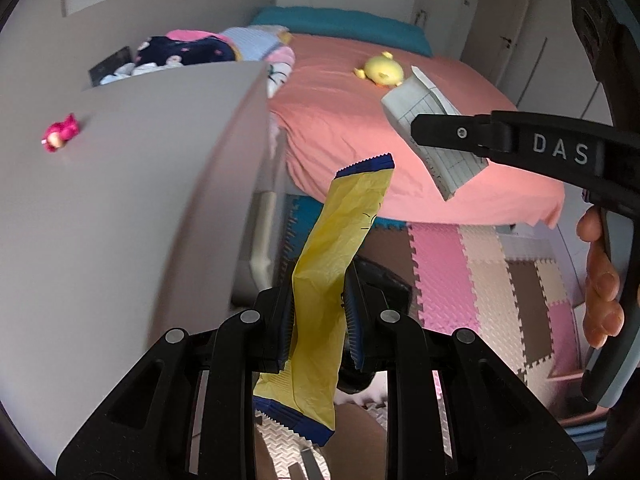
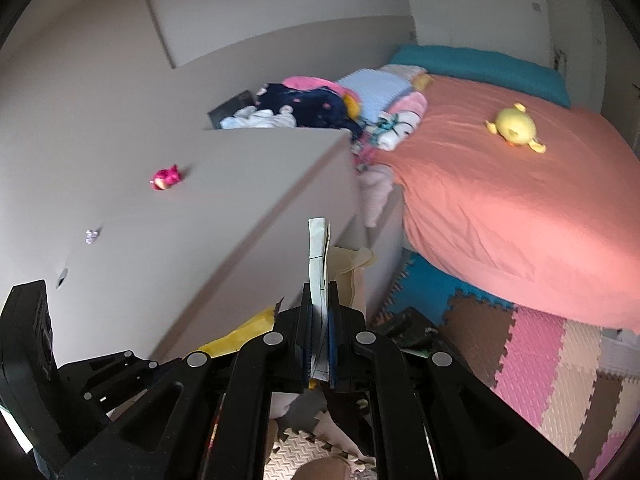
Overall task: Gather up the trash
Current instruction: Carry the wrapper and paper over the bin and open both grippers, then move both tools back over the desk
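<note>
my left claw (image 1: 316, 304) pinches a yellow wrapper (image 1: 340, 240). my right claw (image 2: 320, 320) is shut tight on folded paper (image 2: 319, 264). a gray counter (image 2: 224, 200) is close, with the bed (image 2: 500, 208) beside it.

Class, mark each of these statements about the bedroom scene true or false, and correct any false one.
1. The left gripper holds a yellow wrapper. True.
2. The right gripper is empty. False: it is shut on a folded piece of lined paper.
3. A yellow plush toy lies on the bed. True.
4. The small pink toy lies on the floor mats. False: it sits on the grey cabinet top.
</note>
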A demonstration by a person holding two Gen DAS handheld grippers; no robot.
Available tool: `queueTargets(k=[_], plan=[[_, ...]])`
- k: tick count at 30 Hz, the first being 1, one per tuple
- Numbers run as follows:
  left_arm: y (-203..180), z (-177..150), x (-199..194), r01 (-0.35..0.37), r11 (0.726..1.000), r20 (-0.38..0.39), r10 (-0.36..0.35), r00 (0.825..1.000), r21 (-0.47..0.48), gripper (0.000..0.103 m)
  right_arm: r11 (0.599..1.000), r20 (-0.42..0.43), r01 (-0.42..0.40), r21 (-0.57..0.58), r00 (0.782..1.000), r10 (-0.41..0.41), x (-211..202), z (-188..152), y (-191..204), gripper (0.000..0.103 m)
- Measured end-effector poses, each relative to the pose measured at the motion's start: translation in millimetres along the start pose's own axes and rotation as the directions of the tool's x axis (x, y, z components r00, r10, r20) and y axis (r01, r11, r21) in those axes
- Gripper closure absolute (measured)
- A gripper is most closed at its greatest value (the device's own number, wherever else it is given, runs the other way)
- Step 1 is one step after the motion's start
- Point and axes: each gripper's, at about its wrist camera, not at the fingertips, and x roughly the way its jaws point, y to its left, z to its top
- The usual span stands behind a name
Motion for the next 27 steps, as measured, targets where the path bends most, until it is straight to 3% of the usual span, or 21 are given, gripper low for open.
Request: queueTargets(k=[7,8,10,11,12,14,27], plan=[[-20,4,17,0.029,0.999,-0.029,-0.028,0.999,0.014,0.08,0.999,-0.024,0.031,0.019,0.999,-0.031,8,-4,-19,0.096],[-23,4,19,0.035,0.999,-0.029,-0.034,0.999,0.019,0.075,0.999,-0.029,0.034,0.019,0.999,-0.033,9,-5,-20,0.095],[-25,5,20,0.007,1.0,-0.026,-0.007,1.0,0.02,0.01,0.998,-0.037,0.063,0.025,0.997,-0.062,13,-6,-24,0.043],[-26,4,19,-0.02,1.0,0.0,0.02,1.0,0.012,0.005,0.996,-0.033,0.081,0.034,0.996,-0.08,15,-7,-26,0.006],[-26,4,18,-0.041,0.999,0.02,0.041,0.999,0.008,0.005,0.995,-0.013,0.089,0.041,0.996,-0.089,15,-7,-29,0.002],[-23,4,21,-0.043,0.999,0.016,0.043,0.999,0.003,0.005,0.991,-0.007,0.123,0.055,0.992,-0.123,19,-9,-34,0.002],[-15,4,30,-0.026,0.999,-0.011,0.026,1.0,-0.019,0.005,0.989,-0.007,0.124,0.075,0.992,-0.124,21,-14,-42,0.002]])
